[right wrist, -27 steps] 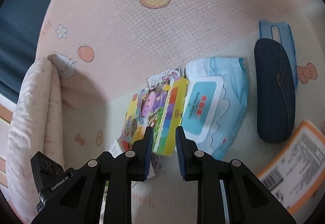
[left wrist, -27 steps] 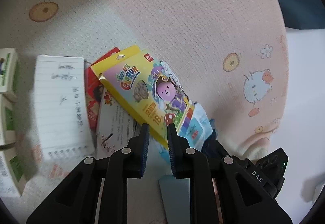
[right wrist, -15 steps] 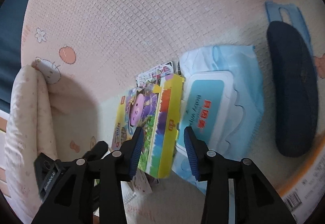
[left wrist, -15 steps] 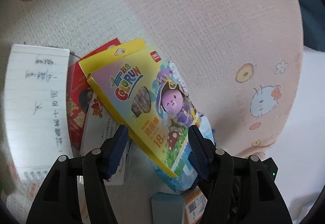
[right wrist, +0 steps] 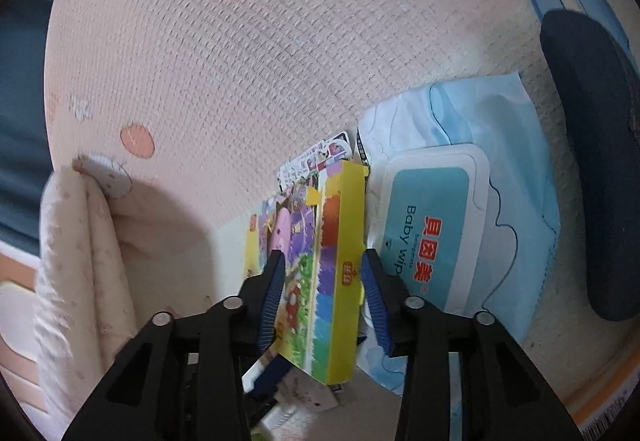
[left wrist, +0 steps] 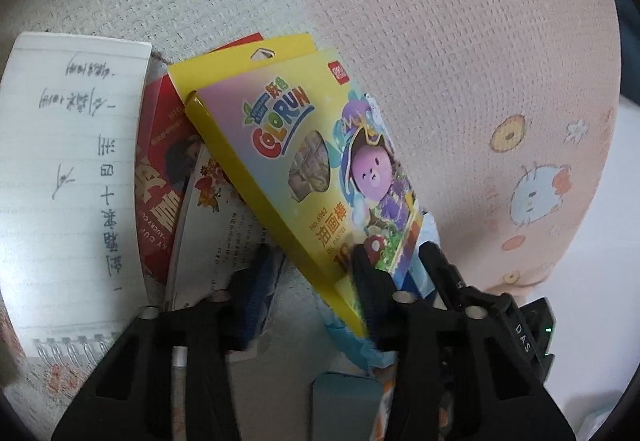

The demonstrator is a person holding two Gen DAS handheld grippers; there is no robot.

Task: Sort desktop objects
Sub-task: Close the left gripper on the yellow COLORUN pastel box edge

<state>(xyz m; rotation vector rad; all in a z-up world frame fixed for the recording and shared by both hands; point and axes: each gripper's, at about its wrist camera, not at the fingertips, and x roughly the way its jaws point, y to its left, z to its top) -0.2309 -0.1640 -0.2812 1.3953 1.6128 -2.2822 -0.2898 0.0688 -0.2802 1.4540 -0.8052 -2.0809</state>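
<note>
A yellow oil pastel box (left wrist: 316,177) with a cartoon pirate lies tilted over red and white leaflets. It also shows in the right wrist view (right wrist: 320,281). My left gripper (left wrist: 310,273) is open, its fingers straddling the box's near end. My right gripper (right wrist: 324,281) is open too, with its blue pads either side of the box's other end, close to its sides. A pack of baby wipes (right wrist: 448,237) lies against the box on the right.
A spiral notepad (left wrist: 68,177) with handwriting lies left of the leaflets (left wrist: 168,177). A dark blue case (right wrist: 596,161) sits on the far right. A folded pink cloth (right wrist: 80,281) is on the left. All rest on a pink patterned mat (right wrist: 240,61).
Both grippers opened from nearly shut and moved forward, so their fingers now straddle opposite ends of the pastel box.
</note>
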